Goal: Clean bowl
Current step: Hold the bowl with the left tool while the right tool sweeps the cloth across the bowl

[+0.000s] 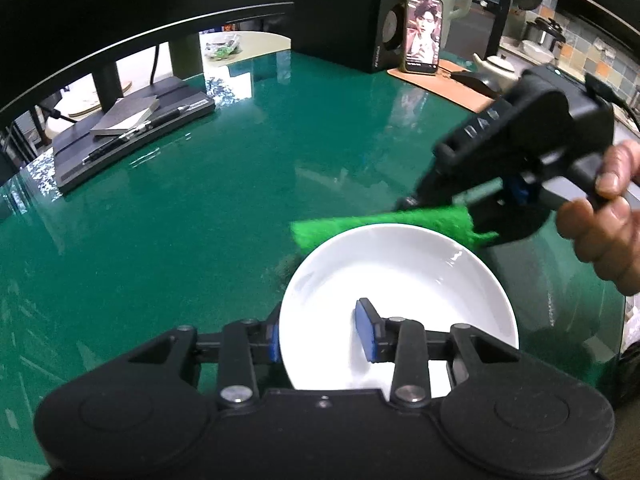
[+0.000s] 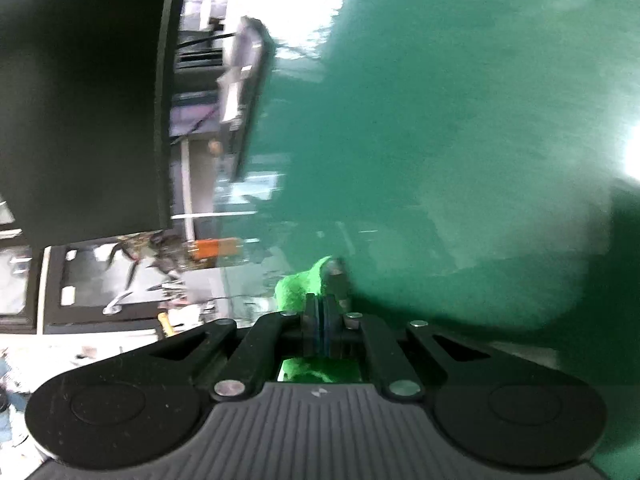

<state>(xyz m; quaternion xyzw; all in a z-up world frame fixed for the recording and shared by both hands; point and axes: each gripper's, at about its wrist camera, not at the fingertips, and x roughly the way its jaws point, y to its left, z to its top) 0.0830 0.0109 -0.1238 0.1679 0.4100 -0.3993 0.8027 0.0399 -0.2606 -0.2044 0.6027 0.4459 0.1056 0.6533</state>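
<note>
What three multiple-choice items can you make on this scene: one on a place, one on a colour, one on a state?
1. Where is the phone?
A. leaning against the speaker
B. inside the bowl
C. on the grey notebook

2. What colour is the scrub pad?
A. yellow
B. bright green
C. blue

3. How does the left gripper hold the bowl?
A. jaws shut above it
B. jaws straddling its rim
C. not near it

Answers:
1 A: the phone stands upright at the speaker front.
2 B: the pad in the right gripper is bright green in both views.
3 B: one pad sits inside the bowl, one outside the rim.
</note>
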